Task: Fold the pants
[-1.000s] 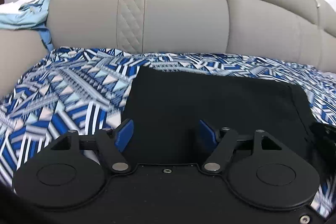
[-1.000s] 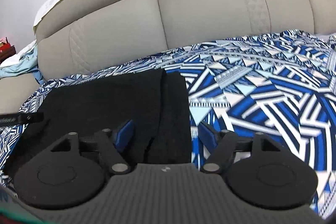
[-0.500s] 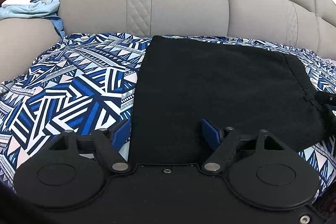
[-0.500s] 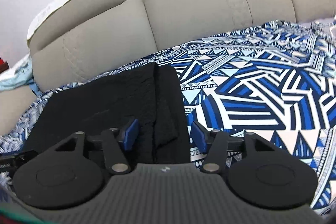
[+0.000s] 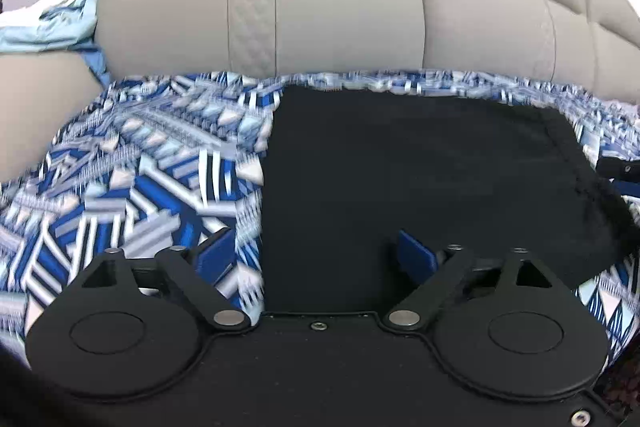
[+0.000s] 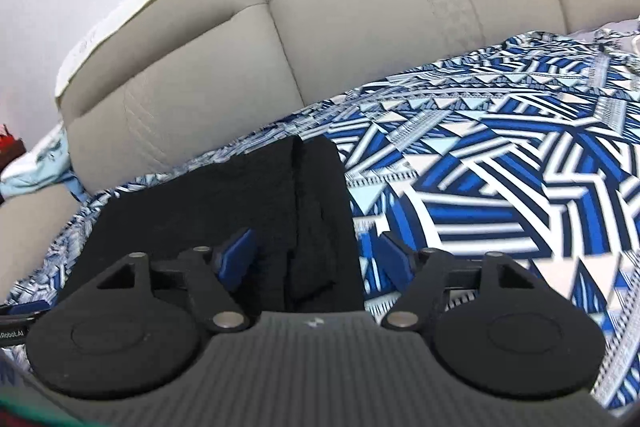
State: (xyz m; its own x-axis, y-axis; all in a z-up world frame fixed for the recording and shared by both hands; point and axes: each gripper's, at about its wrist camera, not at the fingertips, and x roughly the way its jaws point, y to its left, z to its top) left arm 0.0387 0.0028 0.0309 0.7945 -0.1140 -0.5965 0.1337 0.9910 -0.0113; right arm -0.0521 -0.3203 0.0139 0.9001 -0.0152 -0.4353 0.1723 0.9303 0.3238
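The black pants lie folded into a flat rectangle on the patterned sofa cover. My left gripper hovers over their near left edge. Its jaws are opening, and the blue pads press on nothing. In the right wrist view the pants show a doubled right edge. My right gripper straddles that edge, its jaws also opening with the cloth loose between them. Each gripper shows at the rim of the other's view: the right gripper and the left gripper.
A blue-and-white geometric cover spreads over the seat. The grey padded backrest rises close behind the pants. A light blue cloth hangs over the armrest at far left. Open cover stretches to the right of the pants.
Both grippers' jaws stand wider apart than before. The left gripper has shifted a little over the pants' left edge. The right gripper has rolled slightly.
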